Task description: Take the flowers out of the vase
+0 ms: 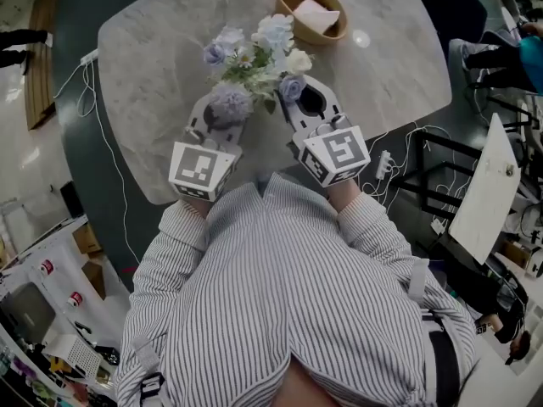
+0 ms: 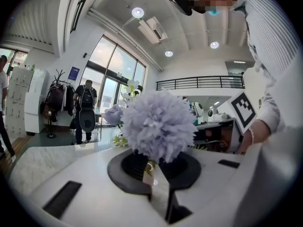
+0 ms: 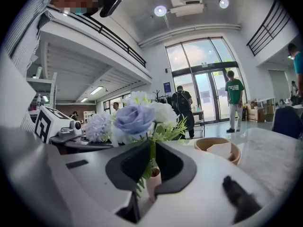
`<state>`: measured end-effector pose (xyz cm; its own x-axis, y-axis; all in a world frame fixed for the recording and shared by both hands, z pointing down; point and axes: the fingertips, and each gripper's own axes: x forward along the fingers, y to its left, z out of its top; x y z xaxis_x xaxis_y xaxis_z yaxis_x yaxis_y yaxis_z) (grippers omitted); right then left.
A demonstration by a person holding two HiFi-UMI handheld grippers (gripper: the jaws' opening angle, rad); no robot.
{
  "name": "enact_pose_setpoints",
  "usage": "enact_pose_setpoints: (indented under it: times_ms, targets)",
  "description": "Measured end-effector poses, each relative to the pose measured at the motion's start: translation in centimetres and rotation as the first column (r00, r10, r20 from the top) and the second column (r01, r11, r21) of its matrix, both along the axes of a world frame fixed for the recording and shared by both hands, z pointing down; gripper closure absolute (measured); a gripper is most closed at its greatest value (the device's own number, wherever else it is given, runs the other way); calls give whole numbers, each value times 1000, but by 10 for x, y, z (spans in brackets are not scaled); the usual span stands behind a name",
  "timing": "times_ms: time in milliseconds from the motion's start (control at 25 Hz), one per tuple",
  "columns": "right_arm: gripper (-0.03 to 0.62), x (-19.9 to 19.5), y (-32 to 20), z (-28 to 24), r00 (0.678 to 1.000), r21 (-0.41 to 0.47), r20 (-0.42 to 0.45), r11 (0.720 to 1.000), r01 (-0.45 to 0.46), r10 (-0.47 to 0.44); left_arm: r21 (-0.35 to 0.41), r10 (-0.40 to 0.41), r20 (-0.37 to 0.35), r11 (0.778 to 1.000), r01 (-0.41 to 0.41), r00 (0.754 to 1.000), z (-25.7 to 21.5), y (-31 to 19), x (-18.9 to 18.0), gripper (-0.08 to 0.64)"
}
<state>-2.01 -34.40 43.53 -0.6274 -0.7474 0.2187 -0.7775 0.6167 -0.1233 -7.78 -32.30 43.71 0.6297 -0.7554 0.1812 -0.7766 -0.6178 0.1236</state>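
Note:
A bunch of white, blue and lilac flowers [image 1: 259, 53] stands in the middle of the marble table [image 1: 161, 49]. My left gripper [image 1: 222, 115] is shut on the stem just under a lilac pompom flower [image 2: 161, 124], whose head fills the left gripper view. My right gripper [image 1: 299, 98] is shut on the green stem of a blue rose [image 3: 134, 118]. Between each pair of jaws, low down, shows the mouth of a small pale pink vase [image 3: 154, 179]. From the head view the blooms hide the vase.
A wooden bowl [image 1: 312, 11] with a pale pink piece in it sits beyond the flowers. A white cable [image 1: 89, 91] hangs off the table's left edge. A white board [image 1: 488, 185] and wires stand to the right. People stand far off by the glass doors [image 3: 203, 91].

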Motion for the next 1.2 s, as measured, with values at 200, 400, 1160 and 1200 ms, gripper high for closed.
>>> enact_pose_setpoints:
  times_ms: [200,400,1160,1200]
  targets:
    - [569,-1,0,0,1000,7,-18,1000,-4,4,-6,-13,-2,1000,13,1000,0,-1,-4,525]
    - [574,0,0,-2,1000,2,-16,1000,-7,7,-11,-22,-7,1000,22,1000,-3,-4,-6,538]
    - [577,-5,-9,-46,1000,80,9,997,6,-6,61,-52,-29,997,54,998,-45,-16,-16,545]
    - [578,-4,-10,-49,1000,83,10,997,7,-7,66,-52,-24,996,54,998,-48,-17,-16,545]
